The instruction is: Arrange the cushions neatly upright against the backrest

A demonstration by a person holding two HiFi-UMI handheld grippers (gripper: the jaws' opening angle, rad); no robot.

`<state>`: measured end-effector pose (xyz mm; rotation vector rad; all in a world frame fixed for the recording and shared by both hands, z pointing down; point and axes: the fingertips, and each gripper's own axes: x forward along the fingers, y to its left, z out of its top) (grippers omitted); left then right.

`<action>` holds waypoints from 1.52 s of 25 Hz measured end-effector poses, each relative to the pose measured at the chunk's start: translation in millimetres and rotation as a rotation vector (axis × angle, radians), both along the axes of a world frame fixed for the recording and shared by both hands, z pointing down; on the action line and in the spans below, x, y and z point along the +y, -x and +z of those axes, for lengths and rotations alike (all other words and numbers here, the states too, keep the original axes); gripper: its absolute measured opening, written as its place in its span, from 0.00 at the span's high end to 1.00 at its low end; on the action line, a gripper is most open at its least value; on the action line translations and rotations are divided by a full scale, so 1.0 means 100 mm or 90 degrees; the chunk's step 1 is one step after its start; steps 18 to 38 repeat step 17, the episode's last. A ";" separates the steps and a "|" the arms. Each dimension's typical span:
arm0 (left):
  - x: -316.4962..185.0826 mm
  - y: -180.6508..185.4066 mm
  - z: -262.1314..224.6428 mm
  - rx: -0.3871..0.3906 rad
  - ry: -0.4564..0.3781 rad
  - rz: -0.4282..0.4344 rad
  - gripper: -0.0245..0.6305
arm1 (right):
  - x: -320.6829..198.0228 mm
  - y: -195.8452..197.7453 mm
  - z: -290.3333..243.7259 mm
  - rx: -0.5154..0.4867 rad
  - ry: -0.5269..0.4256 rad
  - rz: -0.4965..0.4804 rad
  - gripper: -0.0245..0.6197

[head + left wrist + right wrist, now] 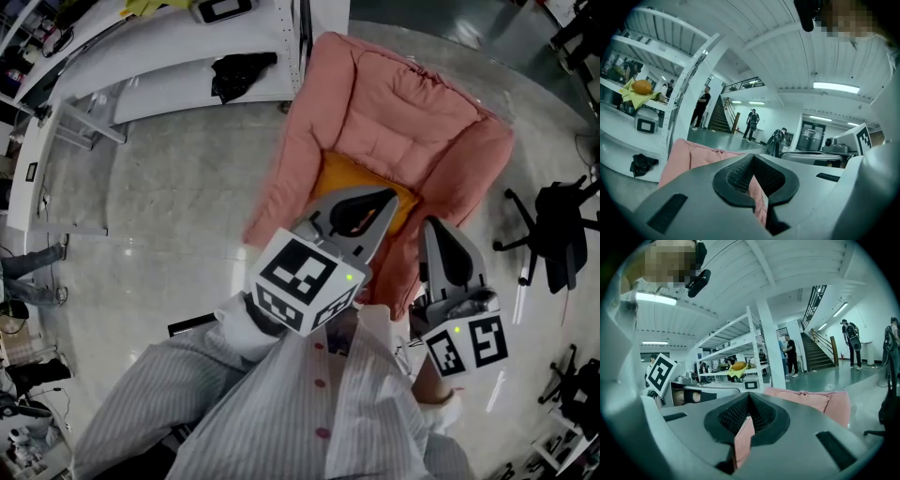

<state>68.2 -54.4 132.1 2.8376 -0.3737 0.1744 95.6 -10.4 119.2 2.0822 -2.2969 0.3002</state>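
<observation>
Both tools, left (382,201) and right (434,231), hang closed and empty above the orange cushion (349,176) lying in the pink chair's (398,117) seat, so pinching only a thin corner would likely let it flop back down.

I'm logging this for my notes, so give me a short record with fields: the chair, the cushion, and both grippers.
chair: pink armchair, standing on the floor
cushion: orange cushion on the seat, partly hidden by the left gripper
left gripper: shut, holding nothing, in front of the cushion
right gripper: right gripper shut, holding nothing, beside the left one
</observation>
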 end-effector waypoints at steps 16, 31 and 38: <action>-0.30 -0.12 0.07 -0.040 0.002 0.040 0.95 | -0.08 -0.09 -0.05 0.009 0.005 0.025 0.94; -0.36 -0.14 0.06 -0.040 0.005 0.043 0.95 | -0.08 -0.12 -0.06 0.013 0.004 0.029 0.94; -0.36 -0.14 0.06 -0.040 0.005 0.043 0.95 | -0.08 -0.12 -0.06 0.013 0.004 0.029 0.94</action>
